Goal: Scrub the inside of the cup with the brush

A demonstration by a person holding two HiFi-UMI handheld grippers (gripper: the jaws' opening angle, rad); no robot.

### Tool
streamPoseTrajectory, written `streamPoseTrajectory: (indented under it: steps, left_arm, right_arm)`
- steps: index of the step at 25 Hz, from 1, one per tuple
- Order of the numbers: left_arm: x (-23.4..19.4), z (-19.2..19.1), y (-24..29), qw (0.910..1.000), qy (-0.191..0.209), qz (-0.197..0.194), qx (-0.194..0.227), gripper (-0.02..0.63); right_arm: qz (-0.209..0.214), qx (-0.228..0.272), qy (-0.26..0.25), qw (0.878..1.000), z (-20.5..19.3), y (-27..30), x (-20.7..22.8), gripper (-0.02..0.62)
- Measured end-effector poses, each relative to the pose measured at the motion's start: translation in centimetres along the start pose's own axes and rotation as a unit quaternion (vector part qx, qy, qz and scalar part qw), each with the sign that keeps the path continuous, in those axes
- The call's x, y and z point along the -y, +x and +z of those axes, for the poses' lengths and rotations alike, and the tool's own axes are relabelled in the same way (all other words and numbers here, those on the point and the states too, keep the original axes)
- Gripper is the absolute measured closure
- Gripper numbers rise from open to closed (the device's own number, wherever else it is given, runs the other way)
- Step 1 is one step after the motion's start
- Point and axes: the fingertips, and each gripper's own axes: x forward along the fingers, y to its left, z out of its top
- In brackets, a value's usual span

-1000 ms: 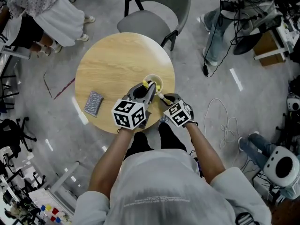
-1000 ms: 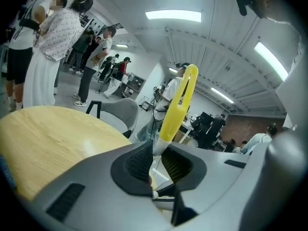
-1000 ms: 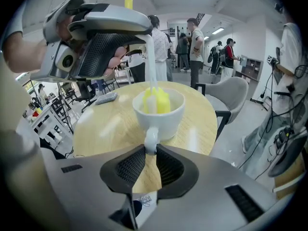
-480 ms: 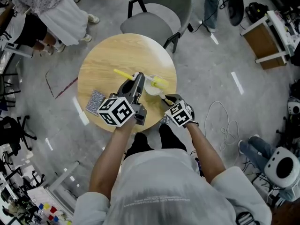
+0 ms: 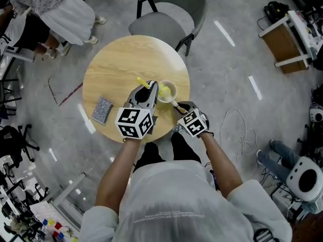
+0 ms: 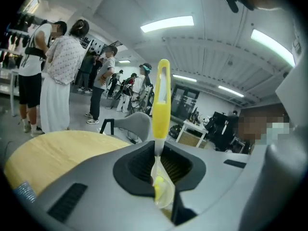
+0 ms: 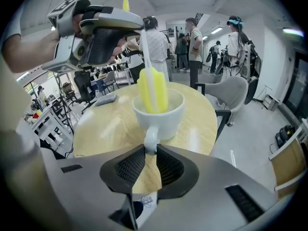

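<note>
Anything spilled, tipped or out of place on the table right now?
Nothing stands out. The cup stands upright on the table, its handle pinched by the right gripper; the brush in the left gripper has its head inside the cup. No spill; the grey pad lies flat, apart.

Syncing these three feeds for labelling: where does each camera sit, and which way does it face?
Head view: on the person's head, facing steeply down at the table; both forearms, left gripper and right gripper show.
Left gripper view: on the left gripper, facing along its jaws, shut on the brush, across the room.
Right gripper view: on the right gripper, facing its jaws, shut on the cup handle; left gripper above.
Shared: brush and table, in all three.
</note>
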Motion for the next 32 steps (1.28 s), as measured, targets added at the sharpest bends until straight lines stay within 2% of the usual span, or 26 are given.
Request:
streamPoseTrajectory:
  steps: [3,9,15,18,27,29,32]
  left_arm:
    - [-0.3,-1.9,1.0,0.9998,-0.004,0.016,-0.012,0.557]
    - [-0.9,-3.9,2.3,0.9943,-0.09,0.058,0.006,0.557]
    - [-2.2,-3.6,2.1,0.9781,-0.197,0.061,0.026,0.555]
    - [-3.0,-3.0,1.5,0.97,-0.232,0.062,0.039,0.555]
    - [-4.0,2.3,-1.5,0.9624,-0.237,0.049,0.124,0.557]
    - [-3.7,3.0,-1.6,0.9677,-0.213,0.047,0.127,0.557]
    - [-2.7,2.4,-1.0,0.982,-0.16,0.038,0.092,0.557]
  right_arm:
    - [0.001,0.004,0.006,1.0,0.1,0.1,-0.2,0.498]
    - [-0.001,0.002,-0.002,1.0,0.2,0.0,0.3,0.498]
    - [0.006,0.0,-0.007,1.0,0.1,-0.1,0.2,0.497]
    - [0.008,0.001,-0.002,1.0,0.1,-0.1,0.2,0.497]
    - [0.007,0.001,0.001,1.0,0.1,0.1,0.0,0.497]
    - [0.005,-0.002,-0.001,1.0,-0.1,0.1,0.2,0.497]
    - [0.001,0.0,-0.003,1.0,-0.1,0.1,0.3,0.497]
